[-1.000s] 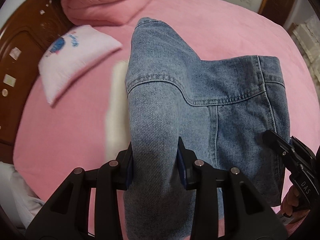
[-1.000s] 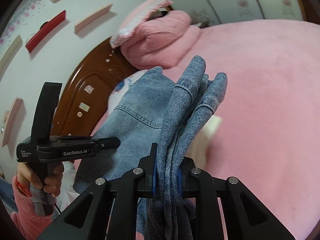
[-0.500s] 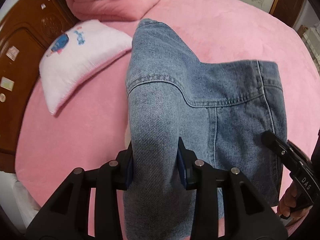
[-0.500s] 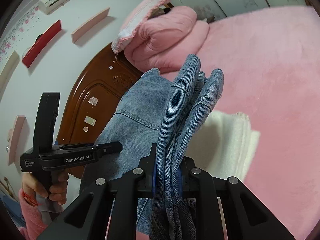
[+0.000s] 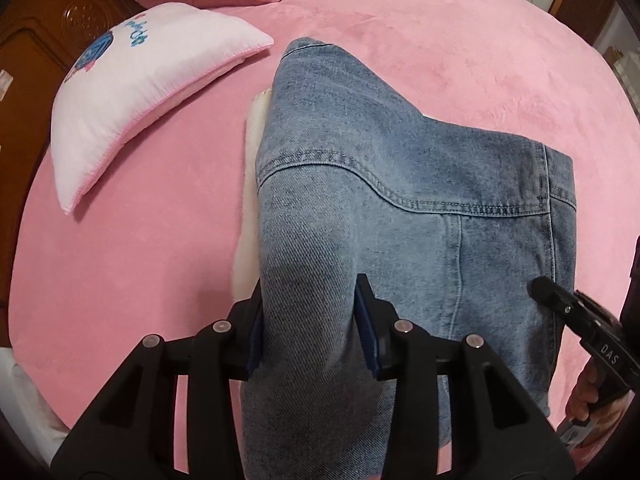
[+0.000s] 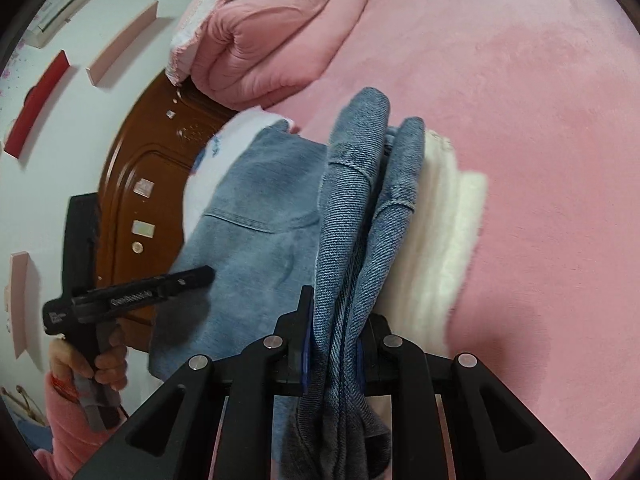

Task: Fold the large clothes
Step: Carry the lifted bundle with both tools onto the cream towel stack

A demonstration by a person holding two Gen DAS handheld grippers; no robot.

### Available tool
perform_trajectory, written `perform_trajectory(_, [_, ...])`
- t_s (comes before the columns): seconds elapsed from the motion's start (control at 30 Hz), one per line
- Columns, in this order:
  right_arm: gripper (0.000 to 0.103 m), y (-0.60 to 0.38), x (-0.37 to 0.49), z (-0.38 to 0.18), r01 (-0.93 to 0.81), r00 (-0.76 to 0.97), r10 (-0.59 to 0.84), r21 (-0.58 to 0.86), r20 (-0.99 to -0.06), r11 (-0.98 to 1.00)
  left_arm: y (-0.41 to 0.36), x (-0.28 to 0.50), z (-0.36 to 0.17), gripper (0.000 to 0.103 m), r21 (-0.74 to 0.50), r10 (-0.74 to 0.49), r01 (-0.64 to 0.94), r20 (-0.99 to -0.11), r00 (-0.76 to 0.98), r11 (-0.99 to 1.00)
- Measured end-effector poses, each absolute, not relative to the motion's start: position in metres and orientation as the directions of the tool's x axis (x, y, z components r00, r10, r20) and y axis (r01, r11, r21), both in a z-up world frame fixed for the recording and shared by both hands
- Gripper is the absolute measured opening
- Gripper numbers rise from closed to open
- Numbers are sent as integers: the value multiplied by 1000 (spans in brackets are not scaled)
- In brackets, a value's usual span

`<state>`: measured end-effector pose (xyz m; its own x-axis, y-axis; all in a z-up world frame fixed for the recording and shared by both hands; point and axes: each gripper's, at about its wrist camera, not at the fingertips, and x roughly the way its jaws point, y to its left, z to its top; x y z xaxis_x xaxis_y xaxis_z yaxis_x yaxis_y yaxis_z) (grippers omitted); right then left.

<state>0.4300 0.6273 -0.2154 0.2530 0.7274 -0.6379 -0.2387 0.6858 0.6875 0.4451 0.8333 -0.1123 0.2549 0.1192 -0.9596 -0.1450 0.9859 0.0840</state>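
A blue denim jacket (image 5: 400,208) hangs folded in the air above a pink bed (image 5: 140,264). My left gripper (image 5: 310,324) is shut on a thick fold of the denim at its left edge. My right gripper (image 6: 332,344) is shut on several bunched layers of the jacket (image 6: 352,216) at the other edge. The right gripper shows in the left wrist view (image 5: 568,312), and the left gripper shows in the right wrist view (image 6: 160,286). A folded white fleecy garment (image 6: 444,232) lies on the bed under the jacket, mostly hidden; its edge shows in the left wrist view (image 5: 250,208).
A white and pink pillow (image 5: 148,96) lies at the left of the bed. A folded pink quilt (image 6: 272,40) sits at the head by a brown wooden headboard (image 6: 148,184). Pink bed surface (image 6: 540,120) spreads to the right.
Both grippers have carried the jacket toward the head of the bed and lower. The white garment now lies under the jacket, and the pillow appears closer.
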Motion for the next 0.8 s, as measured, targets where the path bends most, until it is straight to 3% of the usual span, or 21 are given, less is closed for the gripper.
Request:
perform_trajectory(0.33, [17, 624, 444, -251, -240, 267, 706, 664, -656, 708, 842, 432, -126, 42, 29, 44, -52, -949, 312, 998])
perform_trajectory(0.6, [19, 630, 450, -263, -287, 267, 730, 671, -630, 684, 890, 426, -156, 52, -265, -221, -94, -918, 330, 960])
perform_trajectory(0.8, [20, 628, 453, -282, -260, 277, 767, 724, -579, 639, 891, 419, -159, 53, -281, -231, -89, -902, 365, 956])
